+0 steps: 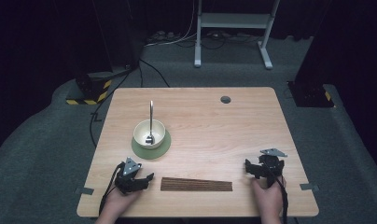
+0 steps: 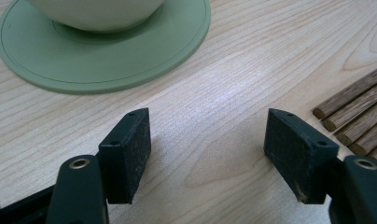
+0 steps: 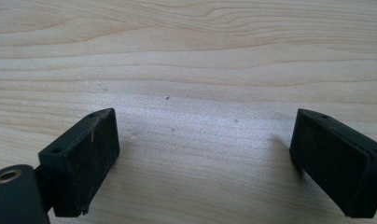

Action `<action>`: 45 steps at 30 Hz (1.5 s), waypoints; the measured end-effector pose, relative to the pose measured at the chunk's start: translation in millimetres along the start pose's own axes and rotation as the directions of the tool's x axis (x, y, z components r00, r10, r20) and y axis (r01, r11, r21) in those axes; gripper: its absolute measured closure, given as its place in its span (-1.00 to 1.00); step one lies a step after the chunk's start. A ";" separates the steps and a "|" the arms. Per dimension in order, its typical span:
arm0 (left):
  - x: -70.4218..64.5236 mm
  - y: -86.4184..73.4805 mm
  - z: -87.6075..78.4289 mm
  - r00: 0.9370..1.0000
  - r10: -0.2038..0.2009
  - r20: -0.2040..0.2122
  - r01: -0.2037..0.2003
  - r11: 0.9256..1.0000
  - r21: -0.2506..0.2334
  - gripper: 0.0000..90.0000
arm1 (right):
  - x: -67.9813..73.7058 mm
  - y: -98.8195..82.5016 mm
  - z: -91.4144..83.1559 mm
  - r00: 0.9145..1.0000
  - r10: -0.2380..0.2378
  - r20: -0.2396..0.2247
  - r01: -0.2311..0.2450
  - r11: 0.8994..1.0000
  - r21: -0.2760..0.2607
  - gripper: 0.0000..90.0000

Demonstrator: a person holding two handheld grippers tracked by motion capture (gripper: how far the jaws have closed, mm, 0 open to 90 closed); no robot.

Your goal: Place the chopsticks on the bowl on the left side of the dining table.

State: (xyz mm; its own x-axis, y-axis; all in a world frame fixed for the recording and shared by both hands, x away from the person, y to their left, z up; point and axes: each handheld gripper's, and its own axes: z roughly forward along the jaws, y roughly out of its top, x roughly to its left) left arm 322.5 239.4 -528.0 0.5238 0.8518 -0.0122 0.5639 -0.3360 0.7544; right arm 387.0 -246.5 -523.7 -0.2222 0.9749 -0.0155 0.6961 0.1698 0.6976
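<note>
A cream bowl (image 1: pixel 149 133) stands on a round green mat (image 1: pixel 151 148) left of the table's middle, and a metal spoon (image 1: pixel 150 122) leans in it with its handle pointing away. A dark slatted wooden mat (image 1: pixel 196 184) lies flat near the front edge. My left gripper (image 1: pixel 147 179) rests at the front left, open, with bare wood between its jaws; the green mat (image 2: pixel 102 51) and the bowl (image 2: pixel 98 14) lie ahead of it, the wooden slats (image 2: pixel 354 112) to its right. My right gripper (image 1: pixel 256 169) sits at the front right, open over bare table (image 3: pixel 200 93).
The light wooden table (image 1: pixel 214 126) has a grey cable hole (image 1: pixel 225 99) near its far edge. Beyond it, on the grey floor, stand a white frame (image 1: pixel 233 28) and black stands with yellow-striped feet (image 1: pixel 91 91).
</note>
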 end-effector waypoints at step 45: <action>-11.4 21.5 -1.5 0.992 0.048 0.118 -0.044 0.998 -0.037 -0.51 | -0.2 -1.6 -0.1 1.000 -0.007 0.002 0.007 1.000 -0.016 -0.80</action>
State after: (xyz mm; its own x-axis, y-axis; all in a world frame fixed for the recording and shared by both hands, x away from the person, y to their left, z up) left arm 327.7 223.1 -510.7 0.6222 0.7810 -0.0537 0.5166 -0.3581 0.7777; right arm 385.9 -246.9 -524.8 -0.2254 0.9740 -0.0215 0.6835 0.1738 0.7090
